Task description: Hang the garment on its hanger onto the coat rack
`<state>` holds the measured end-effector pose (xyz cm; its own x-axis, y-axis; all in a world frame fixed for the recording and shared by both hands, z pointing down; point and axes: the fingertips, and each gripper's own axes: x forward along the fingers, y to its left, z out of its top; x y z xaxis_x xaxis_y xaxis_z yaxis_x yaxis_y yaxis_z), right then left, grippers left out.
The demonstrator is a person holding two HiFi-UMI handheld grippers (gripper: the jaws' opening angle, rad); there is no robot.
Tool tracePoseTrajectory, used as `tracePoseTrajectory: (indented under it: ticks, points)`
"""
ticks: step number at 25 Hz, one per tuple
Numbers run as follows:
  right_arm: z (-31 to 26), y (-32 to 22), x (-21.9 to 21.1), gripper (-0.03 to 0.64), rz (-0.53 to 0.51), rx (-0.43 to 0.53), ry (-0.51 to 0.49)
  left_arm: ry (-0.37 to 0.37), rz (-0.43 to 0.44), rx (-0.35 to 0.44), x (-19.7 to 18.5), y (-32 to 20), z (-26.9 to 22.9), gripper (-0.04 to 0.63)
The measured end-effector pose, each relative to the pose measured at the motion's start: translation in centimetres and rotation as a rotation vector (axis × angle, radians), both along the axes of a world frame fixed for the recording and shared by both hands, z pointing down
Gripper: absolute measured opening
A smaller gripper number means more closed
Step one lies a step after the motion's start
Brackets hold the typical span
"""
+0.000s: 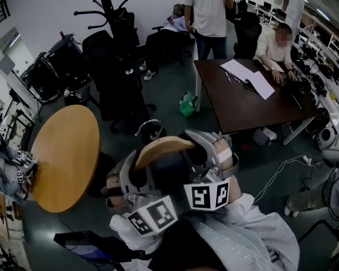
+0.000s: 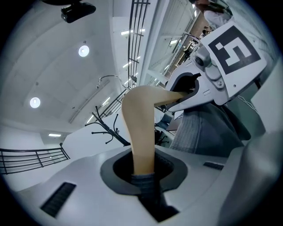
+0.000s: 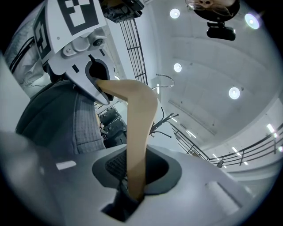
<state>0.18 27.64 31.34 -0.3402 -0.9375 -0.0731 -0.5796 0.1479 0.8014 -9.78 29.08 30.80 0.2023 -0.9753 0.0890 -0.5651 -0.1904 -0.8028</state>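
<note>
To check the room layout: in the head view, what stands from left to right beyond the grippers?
Round wooden table → coat rack → green item on the floor → dark desk.

The head view looks steeply down from the person's head, close over the wooden hanger point(image 1: 159, 147), with floor point(image 1: 169, 100) beyond; each gripper view rides close behind its jaws, looking along them with the ceiling point(image 2: 53, 66) behind. All three share the hanger and the coat rack point(image 1: 108, 16).
</note>
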Motion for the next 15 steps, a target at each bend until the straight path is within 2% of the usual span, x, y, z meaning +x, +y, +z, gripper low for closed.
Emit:
tracePoseTrajectory:
  ticks: [15]
  points:
    - [-0.2,-21.2,-4.9,0.067,0.094,0.033,-0.025,-0.026,0.115,0.026,-4.9,-22.2,-0.4,0.048]
